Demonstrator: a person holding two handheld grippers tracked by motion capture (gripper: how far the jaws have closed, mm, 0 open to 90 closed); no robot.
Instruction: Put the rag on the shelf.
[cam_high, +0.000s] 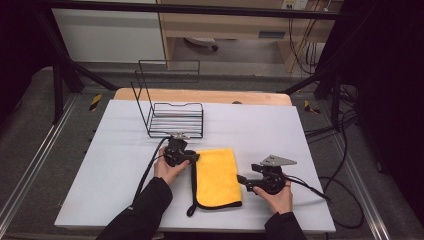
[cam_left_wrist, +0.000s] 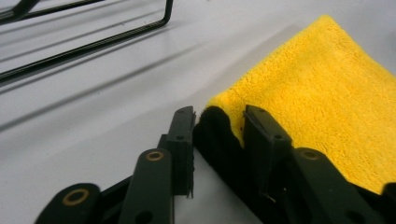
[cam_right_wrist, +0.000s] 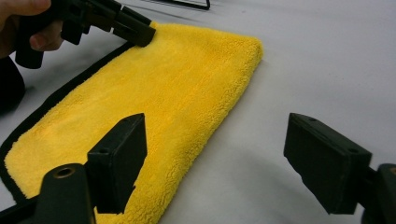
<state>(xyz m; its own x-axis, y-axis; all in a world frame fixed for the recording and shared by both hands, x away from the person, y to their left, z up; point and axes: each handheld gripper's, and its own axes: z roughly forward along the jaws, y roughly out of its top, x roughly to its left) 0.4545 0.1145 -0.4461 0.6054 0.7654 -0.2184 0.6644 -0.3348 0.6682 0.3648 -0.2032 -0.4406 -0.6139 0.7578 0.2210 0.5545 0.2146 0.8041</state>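
- One folded yellow cloth (cam_high: 217, 176) with a black edge lay flat on the white table (cam_high: 115, 165), near its front edge, between the two hand-held grippers.
- At the cloth's far left corner, the left gripper (cam_high: 192, 157) had its jaws around the black-edged corner; the left gripper view showed that corner between the two jaws, the cloth against the right one and a thin gap at the left one, so a firm pinch could not be told.
- At the cloth's right edge, the right gripper (cam_high: 241, 178) rested low with its jaws spread wide and nothing between them; in the right gripper view one jaw hovered over the yellow pile and the other over bare table.
- Each gripper was held by a hand in a dark sleeve, the right hand (cam_high: 276, 196) close to the table's front edge.
- Beyond the cloth, a black wire rack (cam_high: 172, 120) stood on the table, just behind the left gripper.
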